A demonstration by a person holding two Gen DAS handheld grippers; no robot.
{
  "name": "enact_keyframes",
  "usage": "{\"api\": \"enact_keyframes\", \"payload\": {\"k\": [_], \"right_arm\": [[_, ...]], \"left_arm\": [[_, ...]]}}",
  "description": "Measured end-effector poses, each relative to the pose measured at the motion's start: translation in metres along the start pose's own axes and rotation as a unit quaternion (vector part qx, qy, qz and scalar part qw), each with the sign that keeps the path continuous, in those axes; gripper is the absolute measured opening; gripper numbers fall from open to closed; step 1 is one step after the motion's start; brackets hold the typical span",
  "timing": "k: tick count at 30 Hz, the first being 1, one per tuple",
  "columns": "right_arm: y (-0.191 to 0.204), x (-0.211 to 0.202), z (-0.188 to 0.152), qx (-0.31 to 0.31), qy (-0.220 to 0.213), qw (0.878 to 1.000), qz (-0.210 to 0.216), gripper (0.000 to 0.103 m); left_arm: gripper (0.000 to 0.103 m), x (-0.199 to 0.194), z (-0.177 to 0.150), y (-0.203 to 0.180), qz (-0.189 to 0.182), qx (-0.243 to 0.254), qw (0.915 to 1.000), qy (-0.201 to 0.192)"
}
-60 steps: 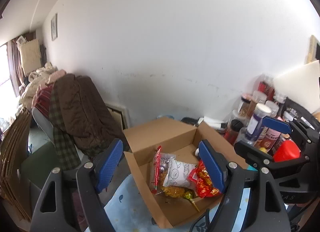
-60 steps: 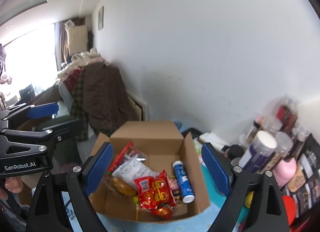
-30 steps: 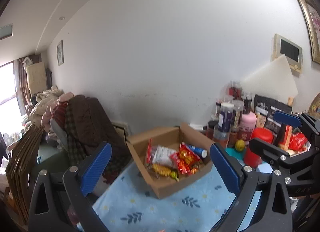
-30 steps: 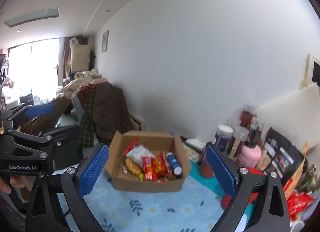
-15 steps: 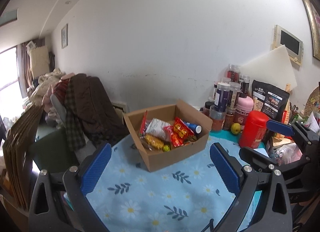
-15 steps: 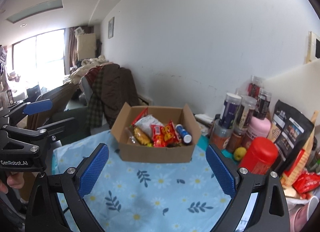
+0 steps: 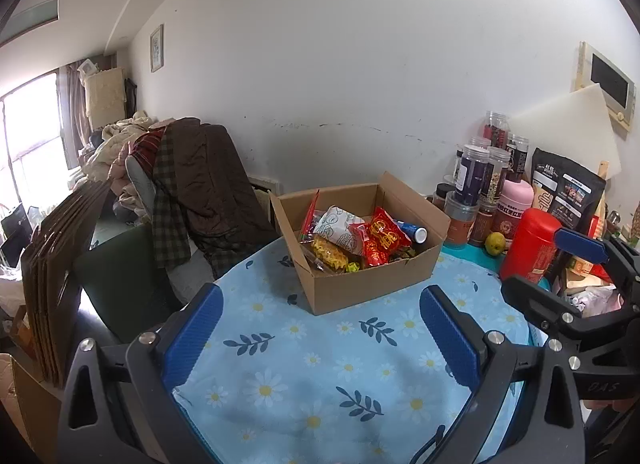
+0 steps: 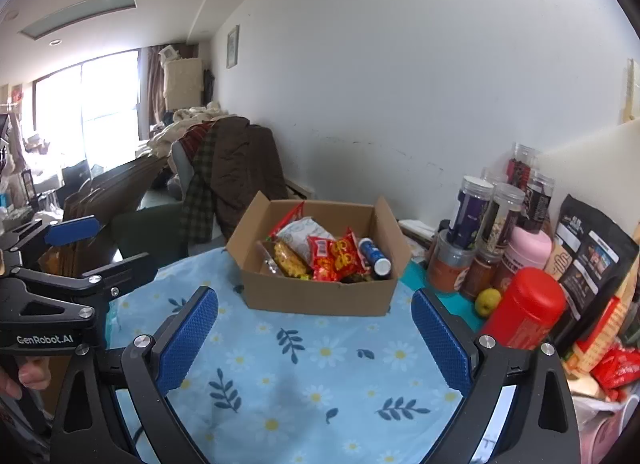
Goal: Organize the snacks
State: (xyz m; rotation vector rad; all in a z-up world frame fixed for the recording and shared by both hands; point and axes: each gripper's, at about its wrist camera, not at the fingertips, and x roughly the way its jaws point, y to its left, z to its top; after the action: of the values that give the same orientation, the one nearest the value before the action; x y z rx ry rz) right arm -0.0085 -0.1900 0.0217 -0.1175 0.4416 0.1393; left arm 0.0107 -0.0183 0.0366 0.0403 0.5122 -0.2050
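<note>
Cardboard snack box [image 8: 320,288] on floral worktop [image 8: 304,376], packets and blue tube [image 8: 374,256] inside, tube's long axis pointing away from me. Box dead ahead of my right hand-held gripper [image 8: 314,340], up-right of left hand-held gripper [image 7: 320,340]. Both spread, holding nothing. Right looks nearer.

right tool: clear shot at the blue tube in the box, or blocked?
Probably yes. The right tool is open and empty; the blue tube lies exposed at the right end of the cardboard box, open-topped. Only bare tablecloth lies between, though the red packet crowds it.
</note>
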Motion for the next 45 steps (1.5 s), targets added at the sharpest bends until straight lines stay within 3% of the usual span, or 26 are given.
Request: {"api": "enact_keyframes", "payload": {"k": [15,45], "right_arm": [[-0.006,-0.003,0.000,0.010,0.003,1.000,-0.001,0.099],[-0.012,0.002,-0.003,0.016,0.021,1.000,-0.004,0.099]], "left_arm": [[0.101,0.005,-0.004,-0.005,-0.014,-0.001,0.9998,0.013],[0.101,0.010,-0.003,-0.002,0.009,-0.005,0.9996,0.028]]}}
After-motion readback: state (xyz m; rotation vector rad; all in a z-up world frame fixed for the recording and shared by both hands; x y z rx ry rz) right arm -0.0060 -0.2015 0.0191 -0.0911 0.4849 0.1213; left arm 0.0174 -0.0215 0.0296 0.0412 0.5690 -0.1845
